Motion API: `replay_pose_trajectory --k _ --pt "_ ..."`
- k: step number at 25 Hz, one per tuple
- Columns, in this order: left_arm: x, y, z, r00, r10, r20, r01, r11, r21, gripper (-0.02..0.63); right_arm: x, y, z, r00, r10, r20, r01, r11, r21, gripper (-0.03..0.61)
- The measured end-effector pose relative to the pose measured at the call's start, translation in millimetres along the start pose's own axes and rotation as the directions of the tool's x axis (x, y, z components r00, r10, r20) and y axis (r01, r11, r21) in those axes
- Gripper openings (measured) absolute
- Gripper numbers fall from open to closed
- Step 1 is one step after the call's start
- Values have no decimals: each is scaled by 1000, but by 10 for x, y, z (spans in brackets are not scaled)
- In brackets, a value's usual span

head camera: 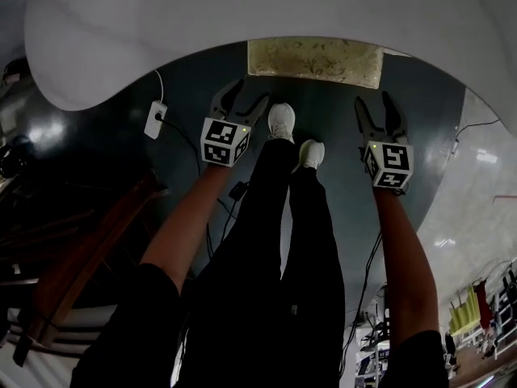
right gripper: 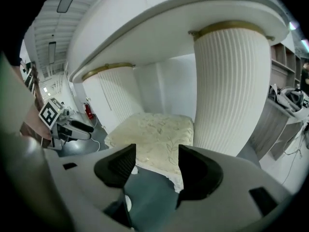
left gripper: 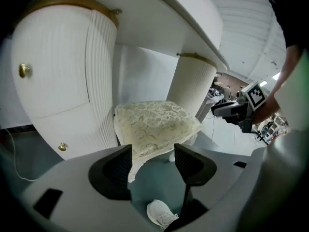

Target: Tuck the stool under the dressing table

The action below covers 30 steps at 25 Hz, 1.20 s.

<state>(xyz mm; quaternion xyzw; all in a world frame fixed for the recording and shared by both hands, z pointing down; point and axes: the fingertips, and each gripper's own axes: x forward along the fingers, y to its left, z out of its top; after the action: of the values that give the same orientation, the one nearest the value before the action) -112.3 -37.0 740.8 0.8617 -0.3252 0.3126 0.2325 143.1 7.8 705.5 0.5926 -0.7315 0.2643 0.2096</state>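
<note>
Starting at the left, we are noting a white plug block (head camera: 155,120) and its cable lying on the dark floor, well apart from the stool. The left gripper (head camera: 249,94) is hovering with its jaws spread and nothing between them. It is pointing at the stool (left gripper: 154,127), which is standing between the two ribbed pedestals of the dressing table (head camera: 242,23). From the head view, we are judging that only a front strip of the cushion is showing past the tabletop edge. The person's shoes (head camera: 281,122) are standing just short of that strip. The right gripper (head camera: 374,102) is likewise hovering with its jaws parted and gripping nothing, aimed at the cushion corner near the right pedestal (right gripper: 231,91). We are flagging three hazards. A push applied off-centre could be turning the stool into a pedestal, since the right gripper view shows the cushion close beside the right one. Open jaws pressed on the soft lace cover could be slipping or snagging. A foot could be blocking the path. The stool legs are mostly hidden, with one pale leg showing in the left gripper view. The back of the recess is cut off, and the head view is too dark for reading the floor beneath the seat.
</note>
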Motion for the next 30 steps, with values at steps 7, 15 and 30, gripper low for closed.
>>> replay_pose_trajectory --k 7,15,30 --pt "-1051 -667 649 987 -22 157 32 998 -61 264 -1017 473 897 991 -3 132 -6 998 68 261" --pt "-2281 -1440 1771 933 -32 358 73 992 -101 264 -2394 1052 1920 962 -5 273 -27 993 112 261" --pt "-3795 -1854 3347 844 -46 534 56 998 -3 264 -3579 1495 3613 902 27 431 -57 997 58 261"
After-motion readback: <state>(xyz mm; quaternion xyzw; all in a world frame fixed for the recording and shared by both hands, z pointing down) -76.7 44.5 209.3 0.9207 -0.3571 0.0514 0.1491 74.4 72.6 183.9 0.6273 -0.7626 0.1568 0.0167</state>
